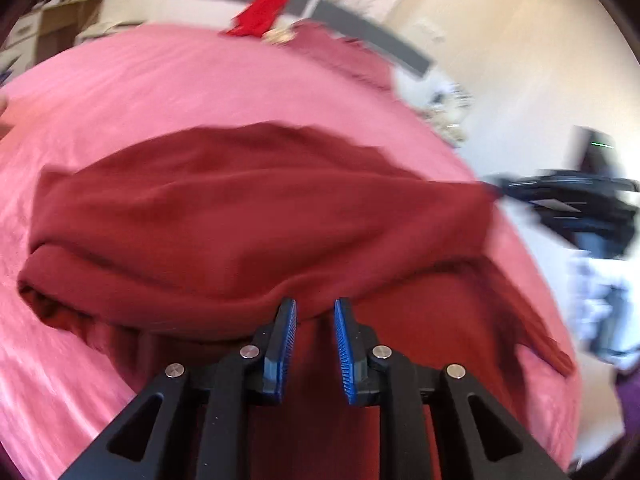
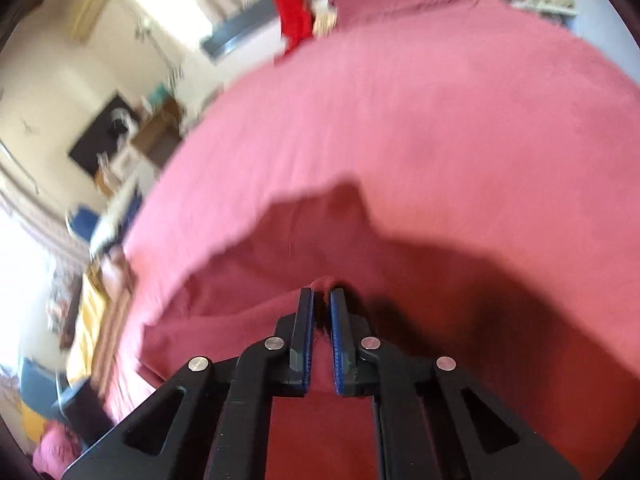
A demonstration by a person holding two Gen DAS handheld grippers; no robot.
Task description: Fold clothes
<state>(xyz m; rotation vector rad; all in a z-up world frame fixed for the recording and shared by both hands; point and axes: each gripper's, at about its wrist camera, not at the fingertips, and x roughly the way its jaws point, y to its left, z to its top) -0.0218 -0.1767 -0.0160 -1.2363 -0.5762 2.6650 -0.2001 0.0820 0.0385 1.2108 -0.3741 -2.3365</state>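
A dark red garment [image 1: 248,216] lies across the pink bedspread [image 1: 160,88], lifted along its near edge. My left gripper [image 1: 315,308] has its blue pads a little apart with the garment's edge between them; the frame is blurred. The right gripper shows at the right of the left wrist view [image 1: 496,190], at the garment's far corner. In the right wrist view my right gripper [image 2: 322,294] is shut on a bunched fold of the dark red garment [image 2: 280,248], held above the bedspread [image 2: 400,120].
A bright red cloth [image 1: 264,8] and another maroon garment [image 1: 340,52] lie at the far end of the bed by a grey headboard [image 1: 360,28]. Furniture and clutter stand beside the bed [image 2: 120,136]. The bed's right edge drops off near a dark object [image 1: 592,208].
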